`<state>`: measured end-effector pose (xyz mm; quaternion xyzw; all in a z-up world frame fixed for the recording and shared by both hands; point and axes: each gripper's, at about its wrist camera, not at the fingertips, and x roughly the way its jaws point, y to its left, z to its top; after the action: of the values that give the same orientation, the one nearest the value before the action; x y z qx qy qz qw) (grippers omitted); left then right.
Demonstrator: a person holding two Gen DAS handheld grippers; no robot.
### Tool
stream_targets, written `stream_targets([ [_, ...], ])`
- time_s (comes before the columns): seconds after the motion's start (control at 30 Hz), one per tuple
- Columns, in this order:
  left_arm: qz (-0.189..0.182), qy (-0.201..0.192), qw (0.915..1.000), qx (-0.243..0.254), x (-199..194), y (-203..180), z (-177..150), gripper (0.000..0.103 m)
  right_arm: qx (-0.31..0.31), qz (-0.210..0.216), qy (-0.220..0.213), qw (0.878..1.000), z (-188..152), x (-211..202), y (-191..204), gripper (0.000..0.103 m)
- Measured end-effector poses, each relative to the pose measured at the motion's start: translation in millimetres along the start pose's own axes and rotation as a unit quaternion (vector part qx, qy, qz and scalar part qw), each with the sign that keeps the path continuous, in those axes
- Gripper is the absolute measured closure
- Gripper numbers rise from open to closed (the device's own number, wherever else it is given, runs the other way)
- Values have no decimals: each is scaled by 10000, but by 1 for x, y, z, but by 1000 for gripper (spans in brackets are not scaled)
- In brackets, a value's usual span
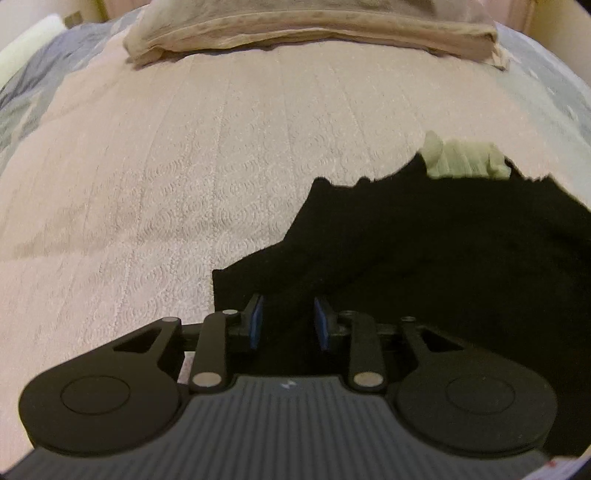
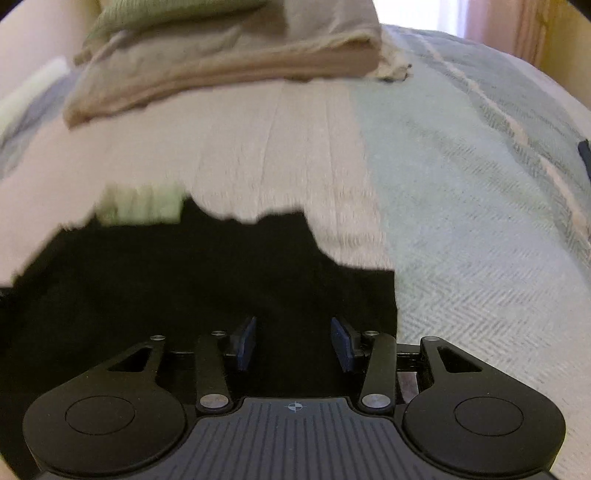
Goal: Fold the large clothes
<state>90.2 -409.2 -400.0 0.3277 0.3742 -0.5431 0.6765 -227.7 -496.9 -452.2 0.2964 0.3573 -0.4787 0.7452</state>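
A black garment (image 1: 424, 258) is lying across the near part of the bed, on a pink textured bedspread (image 1: 166, 184), and both grippers are hanging over it, angled steeply downward. The left gripper (image 1: 288, 321) is standing at the garment's left edge; black cloth is running up between its blue pads (image 1: 256, 325), but the fabric is so dark there that I cannot tell whether the jaws are actually pinching it or only straddling it. The right gripper (image 2: 293, 343) is poised near the garment's right edge, where the pink bedspread gives way to a pale blue-grey herringbone blanket (image 2: 480, 221). Its jaws are standing wider, black cloth is filling the gap between them too, and again I cannot tell whether it is gripped.

A pale green piece of cloth (image 1: 465, 158) is peeking out at the garment's far edge. At the head of the bed a beige folded pile (image 1: 314, 29) is sitting well apart from the work.

To my eye the person is working the near edge of the garment at both sides, early in a fold. The next move is calling for a sure hold on both sides, then a level, matched carry toward the far edge so the cloth lands square.
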Motion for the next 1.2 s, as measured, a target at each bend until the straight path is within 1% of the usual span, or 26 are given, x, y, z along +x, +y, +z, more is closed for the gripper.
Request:
stream_targets([
  [0.07,-58,-108,9999,-111,-20,-1,-4,76,-128,-27,-127,9998,1,-26,4,62],
  [0.13,-18,-40,9998,-204,-39,-3,-9,73,-156,0,-66,9999,-3,-48,10,62],
  [0.23,158,234,9986,-451,-71,-10,-22,65,-2,178,287,9994,-15,-79,14,60],
  [0.27,199,362,9976,-553,-83,-12,-27,63,47,261,432,9987,-18,-88,15,57],
  [0.3,208,517,9960,-698,-98,-14,-32,63,92,325,559,9979,-19,-97,20,53],
  [0.37,163,776,9927,-911,-122,-21,-41,59,156,412,800,9958,-22,-116,24,51],
  [0.43,137,1018,9904,-926,-147,-32,-48,56,222,406,851,9953,-22,-139,25,50],
  [0.47,155,1110,9896,-902,-157,-38,-50,52,246,409,882,9950,-22,-150,26,50],
  [0.5,179,1186,9890,-865,-167,-44,-51,50,245,421,915,9946,-20,-161,27,50],
  [0.6,226,1286,9888,-716,-196,-58,-50,48,106,494,930,9944,-12,-191,29,49],
  [0.7,240,1205,9903,-649,-228,-67,-45,43,-127,526,1018,9933,-7,-214,35,46],
  [0.77,311,1068,9917,-646,-249,-72,-41,40,-253,563,1034,9927,-6,-228,39,45],
  [0.87,426,883,9932,-630,-275,-76,-36,37,-248,642,1076,9918,-7,-246,42,45],
  [1.0,443,758,9945,-574,-307,-87,-35,36,-316,859,1055,9902,-7,-269,46,45],
  [1.2,437,615,9958,-517,-333,-104,-35,35,-515,1013,992,9886,-11,-284,49,45],
])
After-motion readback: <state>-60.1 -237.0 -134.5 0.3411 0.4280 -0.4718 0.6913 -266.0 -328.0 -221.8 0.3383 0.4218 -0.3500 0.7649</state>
